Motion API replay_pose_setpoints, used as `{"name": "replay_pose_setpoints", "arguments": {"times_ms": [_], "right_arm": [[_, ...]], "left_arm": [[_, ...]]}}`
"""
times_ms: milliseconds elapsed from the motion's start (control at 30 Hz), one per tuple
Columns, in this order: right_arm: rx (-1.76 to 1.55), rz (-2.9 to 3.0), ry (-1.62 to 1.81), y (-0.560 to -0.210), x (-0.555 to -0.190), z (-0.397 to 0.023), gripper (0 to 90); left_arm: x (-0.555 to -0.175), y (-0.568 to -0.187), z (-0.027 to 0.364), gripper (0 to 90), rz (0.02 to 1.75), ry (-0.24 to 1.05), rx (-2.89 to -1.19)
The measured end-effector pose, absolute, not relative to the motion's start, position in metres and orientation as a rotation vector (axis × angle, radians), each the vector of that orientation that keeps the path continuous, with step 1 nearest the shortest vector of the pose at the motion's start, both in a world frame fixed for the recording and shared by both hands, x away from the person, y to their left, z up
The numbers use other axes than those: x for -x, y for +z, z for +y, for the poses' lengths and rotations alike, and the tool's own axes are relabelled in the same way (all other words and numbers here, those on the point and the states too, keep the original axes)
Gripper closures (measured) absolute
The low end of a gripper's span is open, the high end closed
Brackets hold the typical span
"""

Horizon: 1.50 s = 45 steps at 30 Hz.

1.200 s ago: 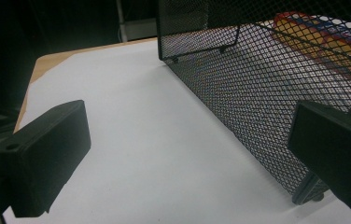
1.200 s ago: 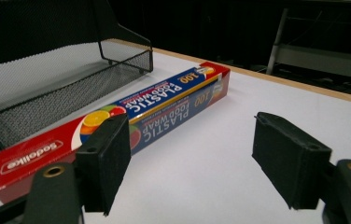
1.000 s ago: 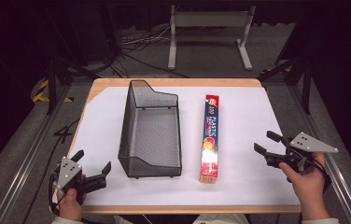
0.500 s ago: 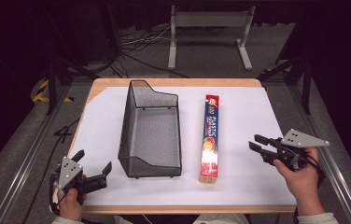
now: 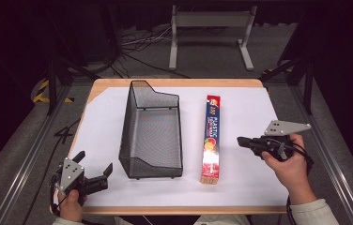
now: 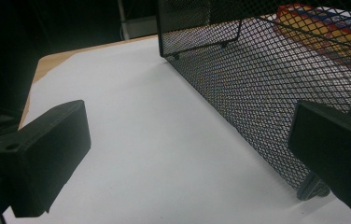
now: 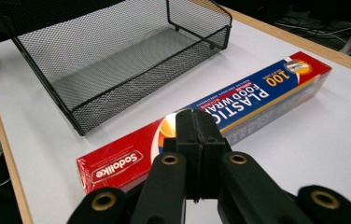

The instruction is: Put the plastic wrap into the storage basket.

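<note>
A long red and blue plastic food wrap box [image 5: 211, 138] lies flat on the white table, right of a black wire mesh basket [image 5: 152, 131]. My right gripper [image 5: 241, 140] is shut with nothing in it, a short way right of the box's near half, pointing at it. In the right gripper view its closed jaws hover just above the box [image 7: 220, 108], with the basket [image 7: 117, 51] beyond. My left gripper [image 5: 94, 168] is open near the table's front left corner, left of the basket's front corner. The left gripper view has the basket's mesh wall [image 6: 276, 79] on the right.
The white sheet [image 5: 259, 112] covers a wooden table top [image 5: 174, 83]. Metal rails run along both sides of the table. A grey stand [image 5: 208, 28] and cables lie on the floor behind it. The basket holds nothing.
My right gripper has moved left toward the wrap box and its jaws have closed. The left gripper has stayed in place, open.
</note>
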State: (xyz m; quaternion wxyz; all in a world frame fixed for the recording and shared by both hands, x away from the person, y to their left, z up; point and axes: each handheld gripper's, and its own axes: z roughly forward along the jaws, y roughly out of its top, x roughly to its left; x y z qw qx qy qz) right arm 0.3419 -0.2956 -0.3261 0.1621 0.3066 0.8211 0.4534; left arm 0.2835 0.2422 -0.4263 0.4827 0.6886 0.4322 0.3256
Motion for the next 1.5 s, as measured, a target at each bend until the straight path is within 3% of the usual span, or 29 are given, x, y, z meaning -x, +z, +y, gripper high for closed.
{"name": "replay_pose_setpoints", "arguments": {"times_ms": [267,1033,1500], "right_arm": [[-0.831,2.411,1.294,-0.318,-0.349,-0.271,90.0],[-0.707,2.57,1.338,-0.351,-0.357,-0.195,90.0],[-0.689,2.691,1.178,-0.379,-0.364,-0.177,90.0]], "left_arm": [[-0.283,-0.426,0.242,0.1,1.052,0.794,-1.679],[-0.284,-0.427,0.242,0.1,1.052,0.793,-1.686],[-0.284,-0.428,0.241,0.1,1.051,0.796,-1.692]]}}
